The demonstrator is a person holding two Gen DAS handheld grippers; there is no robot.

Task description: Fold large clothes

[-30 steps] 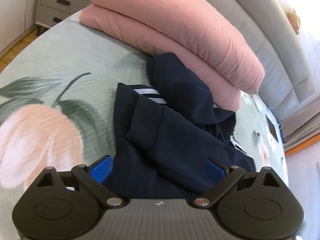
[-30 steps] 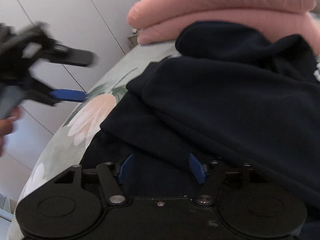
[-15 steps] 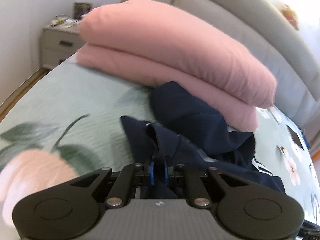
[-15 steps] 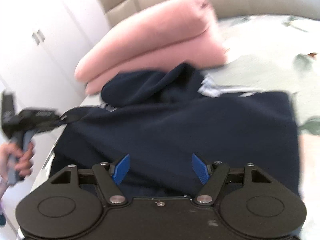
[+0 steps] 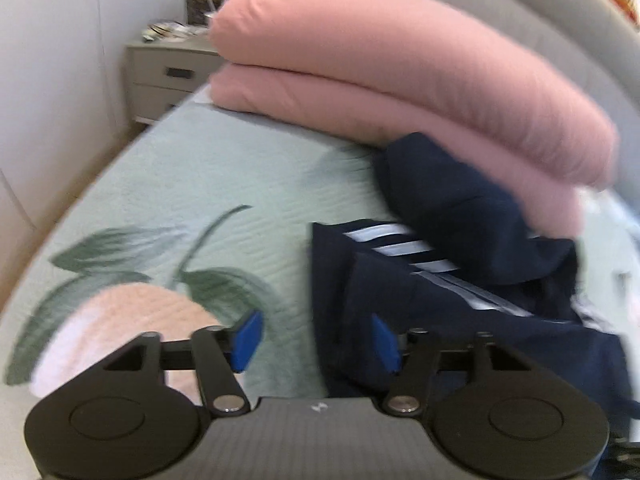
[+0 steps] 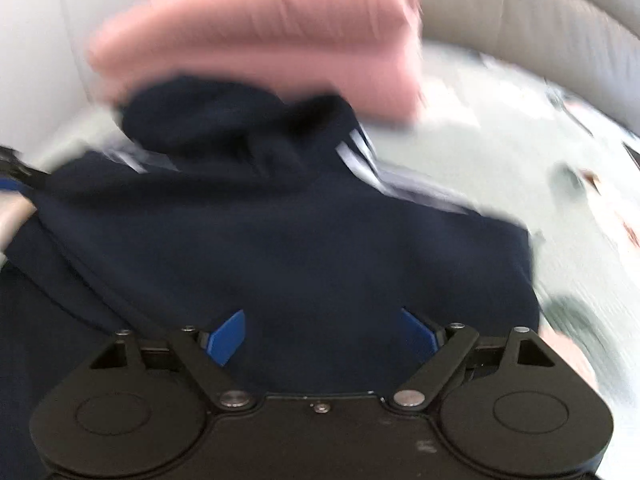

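A navy hooded jacket (image 5: 460,304) with white stripes lies folded on the bed, its hood against the pink pillows. My left gripper (image 5: 316,340) hovers over the jacket's left edge; its jaws are opening and the blue pads press on nothing. In the right wrist view the same jacket (image 6: 280,232) fills the middle, blurred by motion. My right gripper (image 6: 324,332) is above its near part, jaws opening wide, with no cloth pinched between them. The left gripper's tip shows as a blur at that view's left edge.
Two stacked pink pillows (image 5: 400,68) rest against a grey padded headboard (image 5: 520,12). The bedspread (image 5: 224,184) is pale green with a big flower print. A grey nightstand (image 5: 164,76) stands beyond the bed's left side, next to a white wall.
The left gripper shut on the jacket's edge, then let go and shifted left. The right gripper swung right over the jacket and opened wider.
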